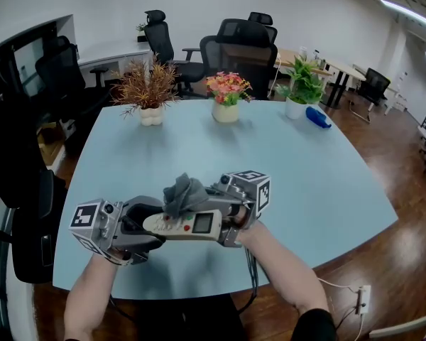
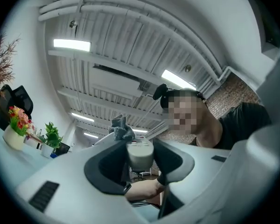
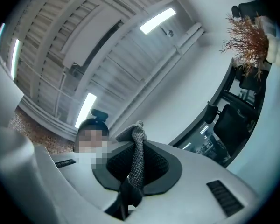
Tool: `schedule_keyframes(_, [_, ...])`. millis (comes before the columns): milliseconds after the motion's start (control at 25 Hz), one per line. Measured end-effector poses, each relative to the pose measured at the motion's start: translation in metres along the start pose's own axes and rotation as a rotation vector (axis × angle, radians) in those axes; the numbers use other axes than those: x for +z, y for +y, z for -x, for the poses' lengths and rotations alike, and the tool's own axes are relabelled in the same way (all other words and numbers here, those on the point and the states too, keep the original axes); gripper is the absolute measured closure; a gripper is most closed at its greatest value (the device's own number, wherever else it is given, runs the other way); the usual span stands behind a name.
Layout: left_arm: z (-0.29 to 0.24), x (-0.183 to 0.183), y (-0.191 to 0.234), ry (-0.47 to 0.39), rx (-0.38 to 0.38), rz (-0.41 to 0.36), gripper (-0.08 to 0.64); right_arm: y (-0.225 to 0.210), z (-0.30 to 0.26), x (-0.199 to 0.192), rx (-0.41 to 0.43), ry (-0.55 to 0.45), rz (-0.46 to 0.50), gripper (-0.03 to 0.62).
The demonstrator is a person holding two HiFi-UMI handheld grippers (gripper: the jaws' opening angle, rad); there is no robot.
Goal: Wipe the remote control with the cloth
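Fingers [image 2: 107, 171] of the left gripper [image 2: 140, 164] clamp one end of the white plastic remote control [image 1: 188, 224], lower centre of the head view, above the pale blue table [image 1: 305, 162]. The right gripper [image 3: 136, 167] pinches the grey knitted cloth [image 1: 184, 194] bunched against it. Pressing hard could lever the remote loose. Both grippers tilt upward, facing each other.

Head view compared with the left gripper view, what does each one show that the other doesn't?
Only the head view: the marker cubes, the remote's display, the wooden floor. Only the left gripper view: the brick wall and ceiling pipes. Both: the remote in the left gripper, the cloth, the pink flowers.
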State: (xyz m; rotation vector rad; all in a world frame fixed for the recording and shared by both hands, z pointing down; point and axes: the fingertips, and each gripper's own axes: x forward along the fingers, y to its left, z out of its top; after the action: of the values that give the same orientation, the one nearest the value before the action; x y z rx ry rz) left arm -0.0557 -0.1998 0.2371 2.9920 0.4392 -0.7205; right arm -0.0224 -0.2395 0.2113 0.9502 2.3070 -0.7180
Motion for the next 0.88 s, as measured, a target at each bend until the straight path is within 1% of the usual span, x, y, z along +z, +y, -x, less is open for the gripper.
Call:
schedule_keyframes(120, [0.007,0.008,0.005,-0.012,0.054,-0.028,0.377,0.02,0.006,0.017,0.027,-0.022,0.08,0.566])
schedule_keyframes(200, [0.016,0.016,0.015,-0.032,0.126,-0.045,0.379,0.041,0.012,0.036,0.048,-0.06,0.179,0.566])
schedule_keyframes(280, [0.028,0.025,0.029,-0.071,0.21,-0.038,0.379,0.057,0.016,0.046,0.042,-0.071,0.285,0.566])
schedule_keyframes(320, [0.033,0.029,0.034,-0.092,0.242,-0.03,0.379,0.058,0.016,0.045,0.022,-0.055,0.328,0.566])
schedule_keyframes(400, [0.041,0.034,0.038,-0.127,0.272,-0.02,0.379,0.045,0.014,0.036,-0.049,0.002,0.376,0.566])
schedule_keyframes(440, [0.043,0.036,0.038,-0.138,0.279,-0.025,0.379,0.034,0.014,0.034,-0.106,0.02,0.391,0.566])
schedule_keyframes(480, [0.044,0.037,0.038,-0.136,0.293,-0.044,0.379,0.021,0.018,0.038,-0.195,0.019,0.414,0.565])
schedule_keyframes(520, [0.044,0.036,0.039,-0.105,0.326,-0.089,0.379,0.005,0.026,0.048,-0.329,0.003,0.45,0.566])
schedule_keyframes(560, [0.043,0.033,0.043,-0.037,0.385,-0.167,0.38,-0.012,0.04,0.062,-0.498,-0.015,0.494,0.566])
schedule_keyframes(600, [0.042,0.026,0.05,0.068,0.467,-0.279,0.38,-0.026,0.055,0.074,-0.661,-0.023,0.541,0.566])
schedule_keyframes(640, [0.041,0.016,0.057,0.194,0.555,-0.417,0.38,-0.034,0.064,0.08,-0.777,-0.014,0.589,0.566])
schedule_keyframes(680, [0.039,0.005,0.064,0.318,0.621,-0.568,0.379,-0.036,0.064,0.08,-0.828,0.014,0.632,0.566])
schedule_keyframes(720, [0.035,-0.004,0.067,0.415,0.651,-0.702,0.379,-0.036,0.056,0.073,-0.828,0.062,0.667,0.566])
schedule_keyframes(760, [0.031,-0.012,0.068,0.475,0.656,-0.785,0.379,-0.038,0.044,0.06,-0.808,0.127,0.689,0.566])
schedule_keyframes(800, [0.028,-0.018,0.067,0.504,0.656,-0.811,0.379,-0.043,0.036,0.045,-0.793,0.202,0.694,0.566])
schedule_keyframes(840, [0.025,-0.021,0.066,0.508,0.658,-0.803,0.38,-0.052,0.033,0.031,-0.799,0.272,0.682,0.566])
schedule_keyframes(880, [0.023,-0.021,0.064,0.487,0.658,-0.781,0.38,-0.063,0.038,0.022,-0.833,0.326,0.658,0.566])
